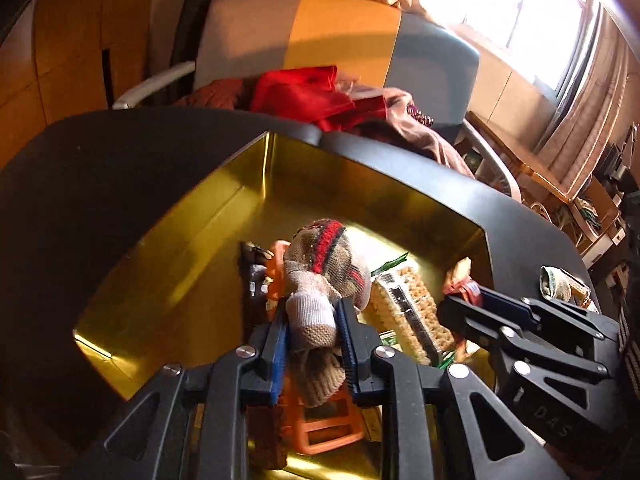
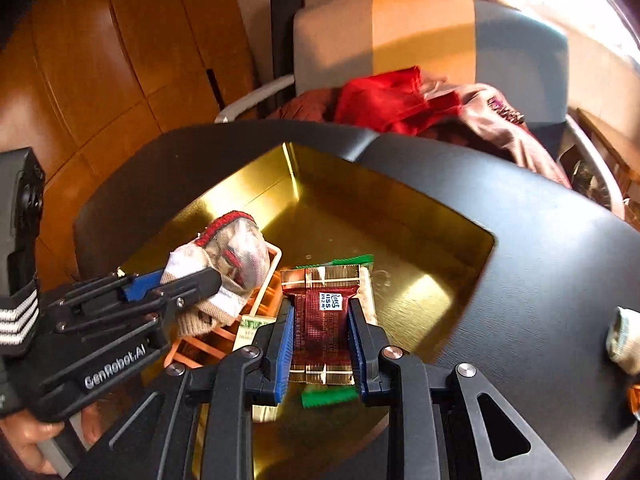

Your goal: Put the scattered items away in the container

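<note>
Hovering over the gold tin (image 1: 168, 240), both grippers carry something ready to drop. The left gripper (image 1: 312, 332) is closed onto a rolled sock (image 1: 326, 276), beige knit with a red and dark band, pinched at its pale toe end so that most of the bundle sticks out beyond the fingertips above the tin's floor. The right gripper (image 2: 322, 328) is closed on the two long edges of a dark red snack packet (image 2: 320, 312), held flat over the tin.

Already inside lie an orange plastic rack (image 1: 326, 428), a cracker pack (image 1: 412, 312) and a green-edged wrapper (image 2: 352, 262). Another rolled sock (image 2: 624, 340) sits out on the black table (image 2: 540, 260), near its right edge and well apart from the tin, so the job looks partly done.

The risks lie mainly in the release. Both tools crowd the same near corner, close together, and opening both at once could knock one against the other. The sock is soft and held by one end; it may snag on the ribbed blue pads (image 1: 280, 360) or land on the rack and roll. The thin packet could cling to one pad and swing aside rather than fall flat.
</note>
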### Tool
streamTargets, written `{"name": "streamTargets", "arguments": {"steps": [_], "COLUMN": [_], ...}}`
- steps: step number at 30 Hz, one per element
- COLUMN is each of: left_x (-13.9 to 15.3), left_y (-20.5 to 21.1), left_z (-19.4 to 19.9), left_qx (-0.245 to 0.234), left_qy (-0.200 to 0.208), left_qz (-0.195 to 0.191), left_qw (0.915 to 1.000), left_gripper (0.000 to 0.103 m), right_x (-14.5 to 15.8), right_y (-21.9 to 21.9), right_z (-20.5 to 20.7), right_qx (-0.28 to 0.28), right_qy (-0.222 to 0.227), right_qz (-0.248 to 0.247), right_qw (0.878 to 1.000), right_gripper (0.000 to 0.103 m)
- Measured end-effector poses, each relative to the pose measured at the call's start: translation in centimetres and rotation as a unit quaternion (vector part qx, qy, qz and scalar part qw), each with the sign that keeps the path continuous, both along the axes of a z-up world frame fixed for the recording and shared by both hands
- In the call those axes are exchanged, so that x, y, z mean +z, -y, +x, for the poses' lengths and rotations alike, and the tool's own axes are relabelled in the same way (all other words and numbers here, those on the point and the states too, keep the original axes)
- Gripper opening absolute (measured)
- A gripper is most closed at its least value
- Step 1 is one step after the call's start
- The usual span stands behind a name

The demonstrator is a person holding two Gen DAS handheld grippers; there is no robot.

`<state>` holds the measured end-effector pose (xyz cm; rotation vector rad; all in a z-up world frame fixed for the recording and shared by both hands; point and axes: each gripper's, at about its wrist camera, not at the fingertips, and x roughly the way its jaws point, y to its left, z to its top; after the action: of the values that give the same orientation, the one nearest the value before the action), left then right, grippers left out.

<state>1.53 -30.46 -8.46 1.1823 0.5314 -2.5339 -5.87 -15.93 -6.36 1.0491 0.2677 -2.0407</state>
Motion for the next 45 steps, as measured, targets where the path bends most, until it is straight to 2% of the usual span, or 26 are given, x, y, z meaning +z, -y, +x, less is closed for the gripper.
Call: {"name": "streamTargets", "arguments": {"steps": [6, 12, 16, 21, 25, 28, 30, 35, 39, 41, 45], "left_x": [-0.2, 1.1, 2.2, 4.3, 5.6, 6.1, 6.1, 5.0, 3.3, 2.3, 0.5], "left_y": [0.3, 0.2, -0.4, -3.0, -6.5, -9.6, -11.9, -17.6, -21.6, -23.1, -24.7], "left_z": [0.2, 1.2, 2.0, 3.0, 2.6, 1.8, 1.1, -1.5, -3.2, -3.7, -4.2], "left_qx": [0.015, 0.030, 0.033, 0.020, -0.017, -0.056, -0.085, -0.153, -0.197, -0.216, -0.239], "left_qy": [-0.008, -0.021, -0.025, -0.041, -0.049, -0.052, -0.049, -0.026, 0.001, 0.013, 0.036], "left_qz": [0.010, -0.013, -0.039, -0.069, -0.080, -0.077, -0.073, -0.066, -0.061, -0.068, -0.077], "left_qw": [0.9998, 0.9992, 0.9984, 0.9966, 0.9955, 0.9941, 0.9925, 0.9857, 0.9784, 0.9740, 0.9673], "left_gripper": [0.035, 0.043, 0.049, 0.057, 0.058, 0.058, 0.059, 0.059, 0.059, 0.059, 0.059], "right_x": [-0.2, 0.7, 1.1, 1.1, 0.8, 0.6, 0.3, -0.6, -0.5, 0.0, 0.5], "right_y": [0.6, -0.7, -3.3, -8.4, -14.3, -20.3, -24.7, -35.8, -40.8, -41.9, -42.1], "right_z": [-0.8, -0.5, -0.1, 0.4, 0.4, 0.7, 0.7, 0.6, -1.6, -3.8, -10.3], "right_qx": [-0.005, -0.015, -0.037, -0.083, -0.138, -0.195, -0.240, -0.352, -0.398, -0.402, -0.384], "right_qy": [0.012, 0.013, 0.019, 0.024, 0.025, 0.023, 0.024, 0.027, 0.021, 0.017, 0.021], "right_qz": [-0.003, -0.023, -0.044, -0.062, -0.070, -0.073, -0.079, -0.088, -0.090, -0.086, -0.069], "right_qw": [1.000, 1.000, 0.998, 0.994, 0.988, 0.978, 0.967, 0.931, 0.912, 0.912, 0.920], "right_gripper": [0.028, 0.032, 0.034, 0.042, 0.046, 0.052, 0.055, 0.060, 0.064, 0.065, 0.069]}}
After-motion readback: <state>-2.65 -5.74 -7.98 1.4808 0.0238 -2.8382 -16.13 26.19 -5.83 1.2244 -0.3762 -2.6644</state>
